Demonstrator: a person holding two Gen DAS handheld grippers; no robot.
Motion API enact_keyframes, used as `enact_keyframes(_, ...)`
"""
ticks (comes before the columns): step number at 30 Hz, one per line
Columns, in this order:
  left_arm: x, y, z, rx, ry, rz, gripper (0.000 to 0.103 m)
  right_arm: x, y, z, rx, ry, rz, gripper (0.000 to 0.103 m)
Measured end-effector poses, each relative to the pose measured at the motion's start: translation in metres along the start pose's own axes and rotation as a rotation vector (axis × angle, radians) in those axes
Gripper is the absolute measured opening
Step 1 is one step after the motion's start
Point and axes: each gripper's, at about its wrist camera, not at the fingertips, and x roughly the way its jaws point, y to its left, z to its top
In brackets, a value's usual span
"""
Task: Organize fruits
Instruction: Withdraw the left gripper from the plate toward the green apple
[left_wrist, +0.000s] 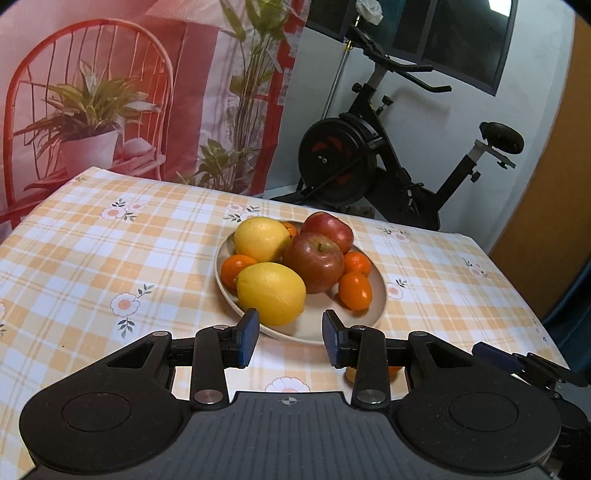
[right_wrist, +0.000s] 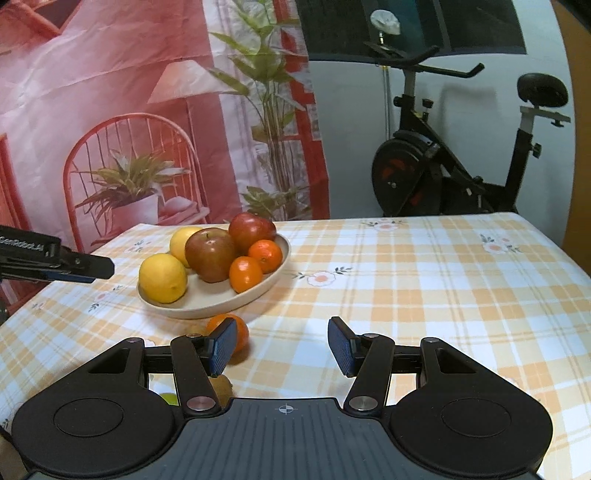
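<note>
A beige plate (left_wrist: 317, 317) holds two lemons (left_wrist: 271, 293), two red apples (left_wrist: 314, 260) and several tangerines (left_wrist: 354, 290). My left gripper (left_wrist: 291, 338) hovers open at the plate's near rim, with nothing between its blue pads. In the right wrist view the same plate (right_wrist: 207, 304) sits ahead on the left. My right gripper (right_wrist: 282, 347) is open over bare cloth. A loose tangerine (right_wrist: 242, 328) lies on the table just behind the right gripper's left finger. A brownish kiwi (right_wrist: 224, 386) and a green fruit (right_wrist: 169, 398) peek out under that finger.
The table wears an orange checked cloth (right_wrist: 424, 295) with open room to the right of the plate. The left gripper (right_wrist: 85, 267) juts in from the left in the right wrist view. An exercise bike (left_wrist: 388, 162) and a printed backdrop (left_wrist: 110, 92) stand behind the table.
</note>
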Motion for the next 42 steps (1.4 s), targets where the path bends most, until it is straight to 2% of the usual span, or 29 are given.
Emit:
enact_keyframes(10,-0.008,-0.007,-0.014,0.018,0.003,0.054,0.039,0.003,-0.011,-0.011,0.05,0.024,0.031,0.053)
enact_keyframes(17,-0.01,-0.014,-0.022,0.036,0.02,0.062,0.04,0.004,-0.013,-0.013,0.064,0.03,0.041,0.053)
enact_keyframes(27,-0.01,-0.026,-0.032,0.067,0.048,0.018,0.042,0.004,-0.015,-0.013,0.079,0.028,0.035,0.053)
enact_keyframes(31,-0.011,-0.034,-0.038,0.095,0.06,-0.002,0.049,0.003,-0.017,-0.013,0.089,0.033,0.04,0.053)
enact_keyframes(42,-0.015,-0.051,-0.049,0.134,0.085,-0.078,0.05,0.0,-0.023,-0.014,0.13,0.014,0.059,0.053)
